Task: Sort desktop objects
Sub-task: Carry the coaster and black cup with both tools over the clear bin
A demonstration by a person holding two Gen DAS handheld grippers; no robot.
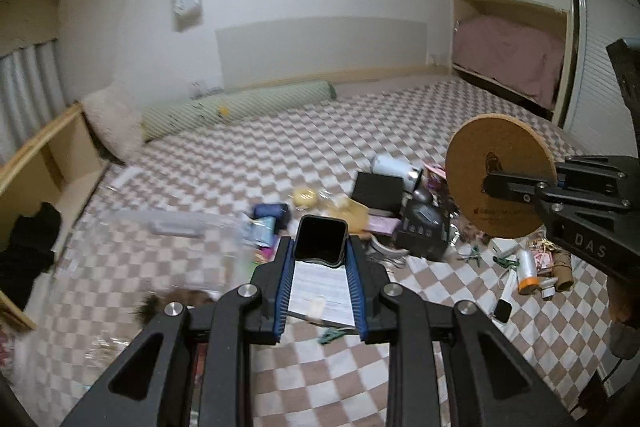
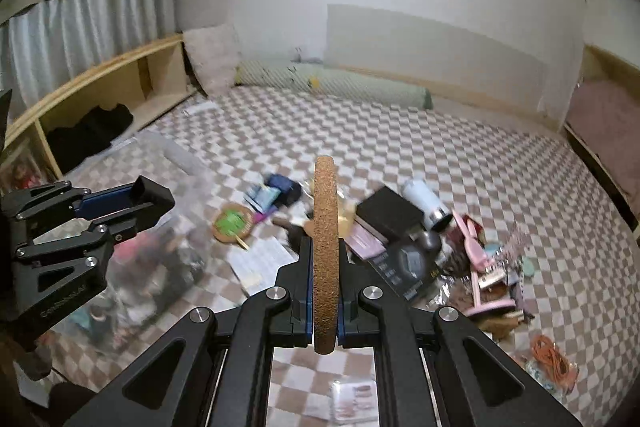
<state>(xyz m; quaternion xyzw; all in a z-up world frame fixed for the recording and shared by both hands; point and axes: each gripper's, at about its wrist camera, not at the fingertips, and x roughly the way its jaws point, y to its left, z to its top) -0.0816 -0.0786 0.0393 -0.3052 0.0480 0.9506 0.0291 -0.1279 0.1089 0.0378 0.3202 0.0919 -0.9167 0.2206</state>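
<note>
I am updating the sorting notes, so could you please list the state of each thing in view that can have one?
left gripper: shut on the black box.
black box: held aloft, open end toward the camera.
right gripper: shut on the cork coaster.
cork coaster: held on edge, off the bed.
white tumbler: lying on its side.
clear bin: on the bed, holding items.

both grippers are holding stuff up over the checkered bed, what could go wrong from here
The left gripper pinches the small black open-topped box only at its lower end, so it could tip or slip out. The right gripper clamps the cork coaster on edge near its rim; a swing might twist it loose. The two loads ride close together and could knock.
</note>
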